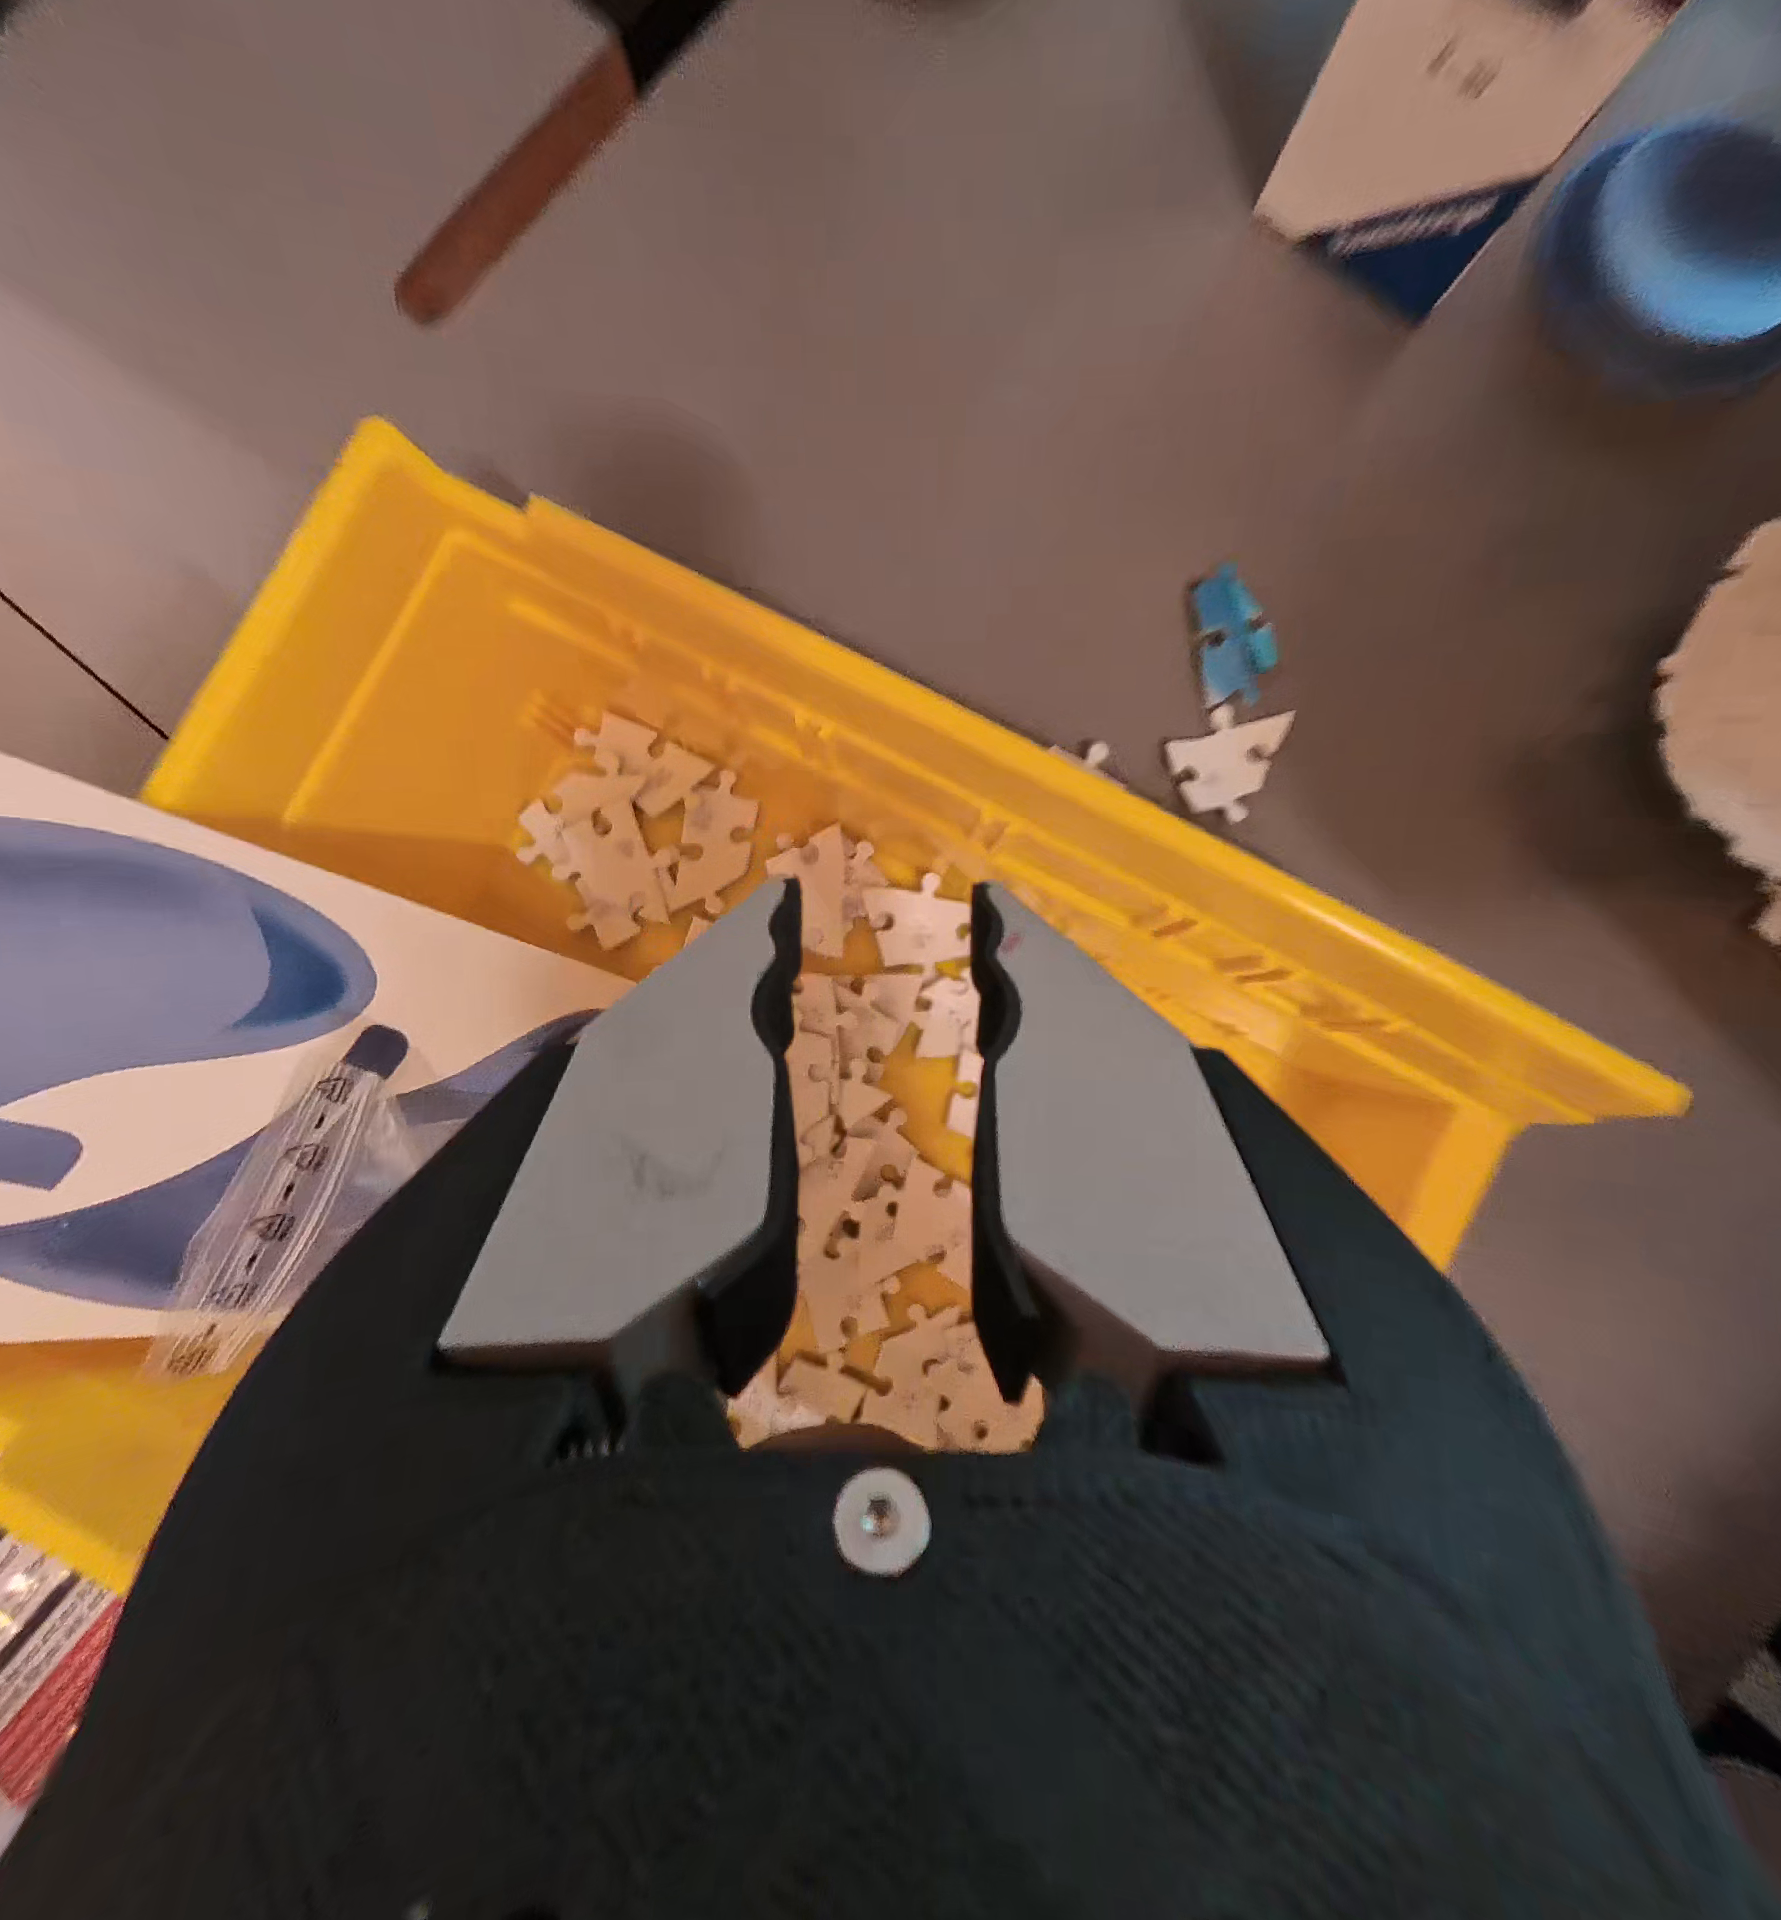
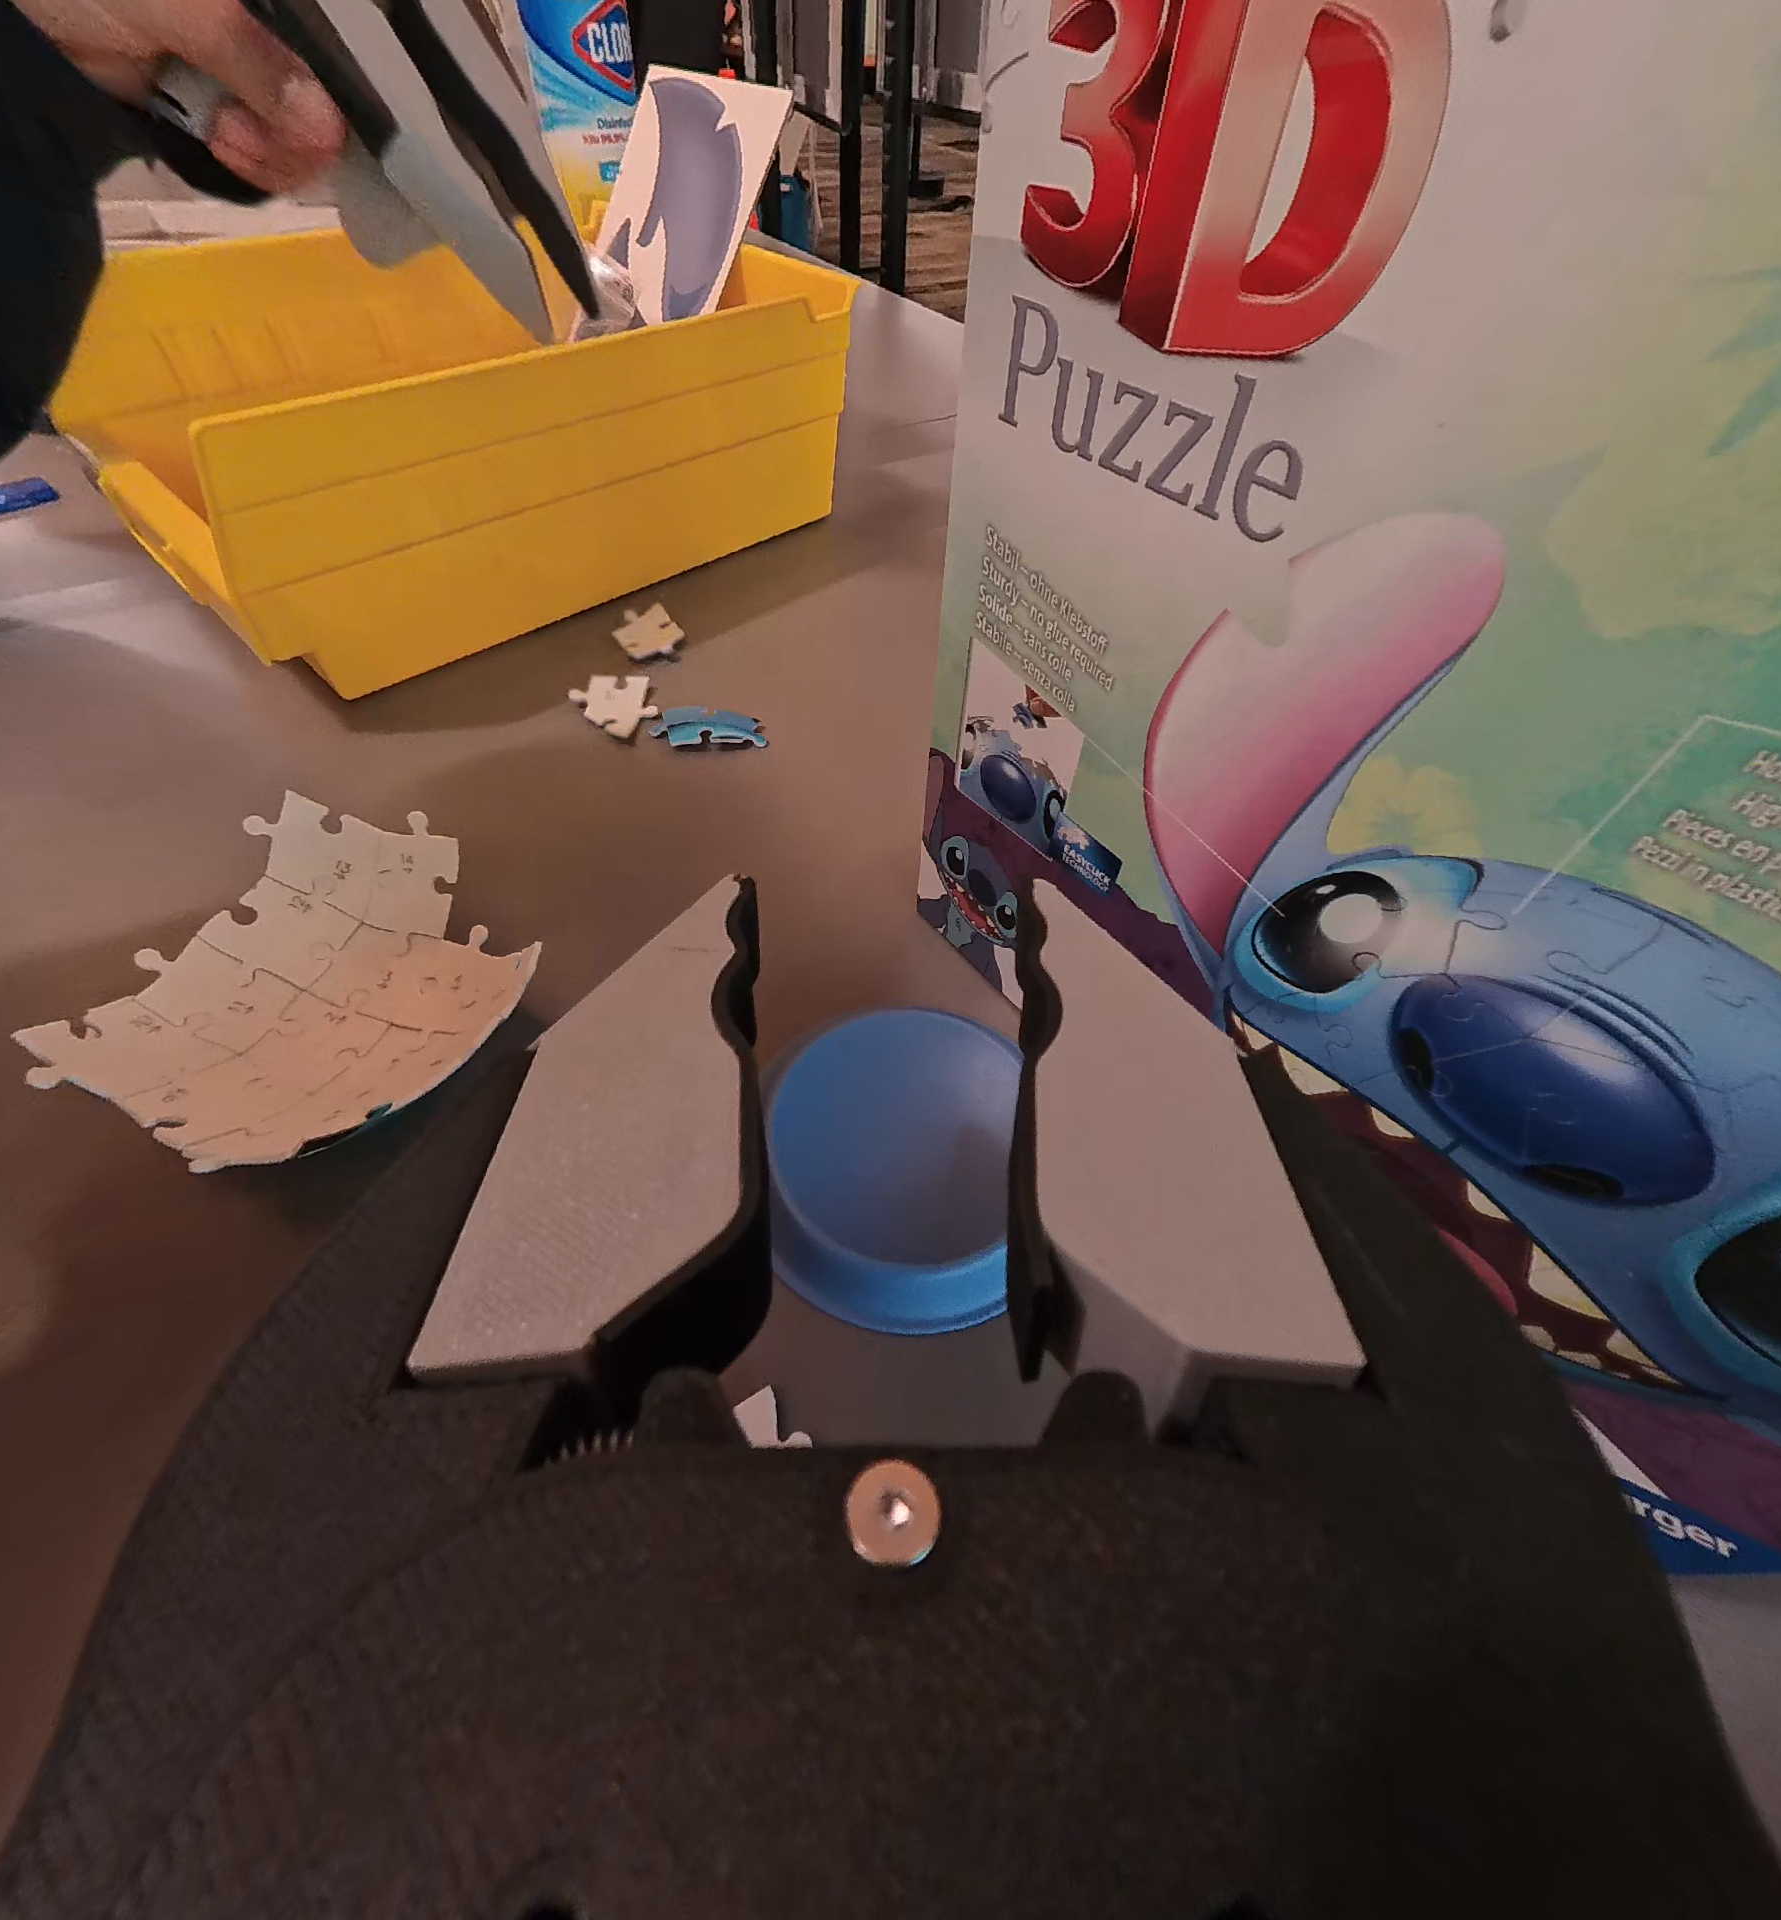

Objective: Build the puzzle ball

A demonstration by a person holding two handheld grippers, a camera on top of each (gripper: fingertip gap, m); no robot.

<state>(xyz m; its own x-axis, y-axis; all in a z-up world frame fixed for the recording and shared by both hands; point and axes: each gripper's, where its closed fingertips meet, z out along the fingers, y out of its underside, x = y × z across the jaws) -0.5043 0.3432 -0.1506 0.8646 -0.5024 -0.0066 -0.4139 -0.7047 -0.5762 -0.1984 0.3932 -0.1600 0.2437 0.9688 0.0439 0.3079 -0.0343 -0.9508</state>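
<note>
Yellow bin [image 1: 1125, 914] of loose pieces [image 1: 865, 1122] under left gripper [image 1: 878, 894], fingers apart, empty. Right gripper [image 2: 886, 894] apart, empty, over blue ring [image 2: 886, 1174] beside box [image 2: 1385, 727]. Curved joined section [image 2: 283, 997] lies left on table [image 2: 553, 831].

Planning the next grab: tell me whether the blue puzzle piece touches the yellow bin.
Apart. The right wrist view shows bare table between the blue puzzle piece and the yellow bin.
</note>
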